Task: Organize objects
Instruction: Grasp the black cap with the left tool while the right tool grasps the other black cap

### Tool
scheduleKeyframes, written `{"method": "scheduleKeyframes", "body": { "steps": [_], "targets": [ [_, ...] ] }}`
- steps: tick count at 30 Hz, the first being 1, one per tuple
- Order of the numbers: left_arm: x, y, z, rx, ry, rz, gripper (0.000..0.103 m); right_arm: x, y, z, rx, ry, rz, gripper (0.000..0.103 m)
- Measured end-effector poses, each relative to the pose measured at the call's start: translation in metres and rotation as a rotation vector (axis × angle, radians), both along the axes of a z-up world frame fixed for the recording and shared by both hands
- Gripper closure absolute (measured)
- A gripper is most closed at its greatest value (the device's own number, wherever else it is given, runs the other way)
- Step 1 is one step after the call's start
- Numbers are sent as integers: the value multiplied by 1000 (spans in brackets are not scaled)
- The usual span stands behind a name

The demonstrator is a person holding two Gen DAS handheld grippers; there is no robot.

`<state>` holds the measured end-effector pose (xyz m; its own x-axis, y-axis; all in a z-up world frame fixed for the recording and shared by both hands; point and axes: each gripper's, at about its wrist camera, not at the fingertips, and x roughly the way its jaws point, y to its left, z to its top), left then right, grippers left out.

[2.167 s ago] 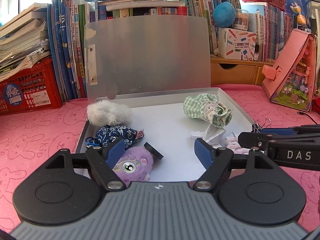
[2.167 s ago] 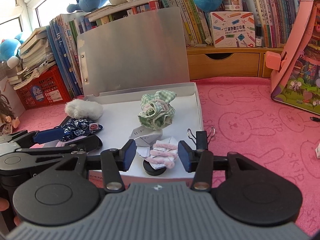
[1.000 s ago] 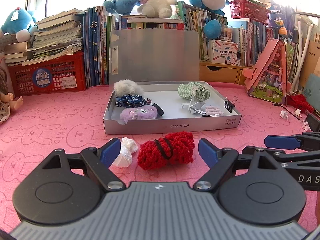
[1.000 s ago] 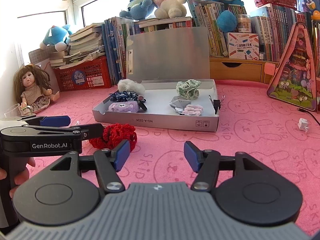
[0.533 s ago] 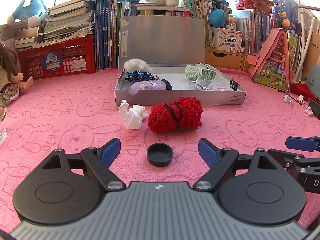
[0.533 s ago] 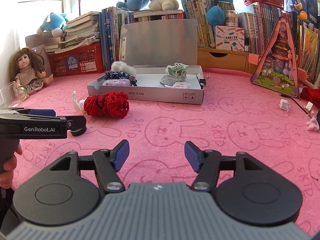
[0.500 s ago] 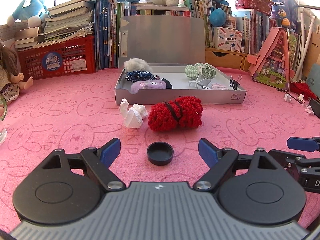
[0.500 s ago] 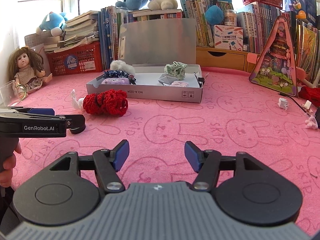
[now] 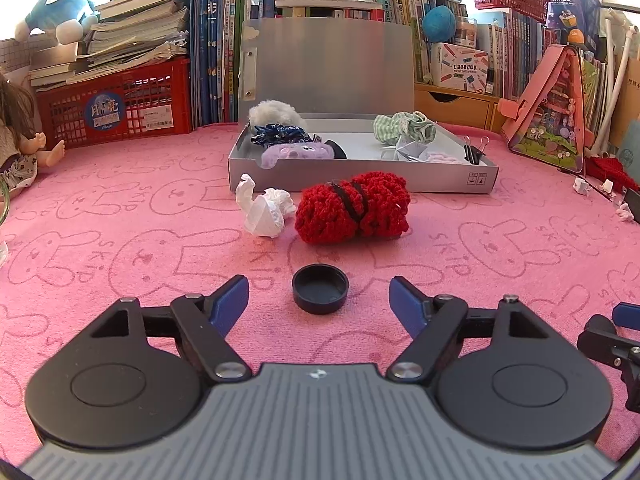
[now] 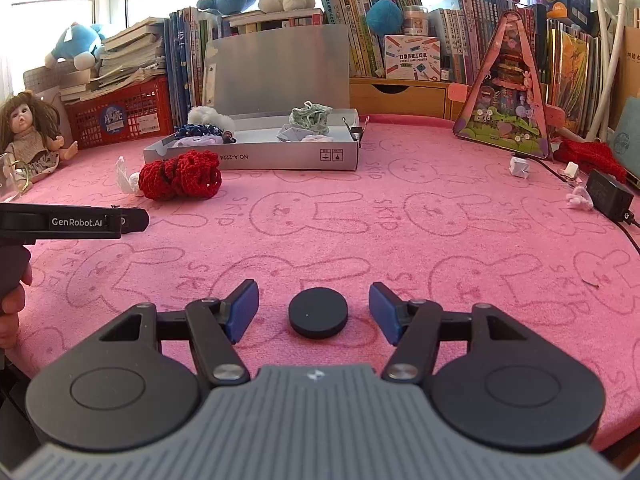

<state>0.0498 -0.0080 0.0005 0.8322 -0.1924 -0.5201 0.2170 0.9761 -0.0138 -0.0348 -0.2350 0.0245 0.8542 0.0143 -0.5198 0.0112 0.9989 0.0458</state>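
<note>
A black round cap (image 9: 320,288) lies hollow side up on the pink mat between the fingertips of my left gripper (image 9: 318,292). Its jaws are closing, with a gap on each side of the cap. A second black disc (image 10: 318,318) lies flat between the fingers of my right gripper (image 10: 313,304), which is open and not touching it. Farther off, a red crocheted bundle (image 9: 354,208) and a crumpled white paper (image 9: 264,210) lie in front of the open grey box (image 9: 360,176), which holds several soft items.
A doll (image 10: 28,136) and a red crate (image 9: 116,108) stand at the left, with books and plush toys behind. At the right are a pink toy house (image 10: 506,120), a black charger (image 10: 608,194) and white scraps (image 10: 520,166). A binder clip (image 9: 474,152) sits on the box's rim.
Both grippers drew back from the box and sank toward the mat. The left jaws have narrowed around the cap. The second black disc has come into view between the right fingers.
</note>
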Motion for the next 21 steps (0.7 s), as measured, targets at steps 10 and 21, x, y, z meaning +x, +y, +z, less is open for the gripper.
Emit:
{"method": "scheduleKeyframes", "body": {
  "steps": [10, 21],
  "targets": [
    [3, -3, -4, 4, 24, -14, 45, -5, 9, -2, -47, -7, 18, 53],
    [9, -4, -3, 4, 32, -1, 60, 0, 6, -1, -30, -11, 0, 67]
  ]
}}
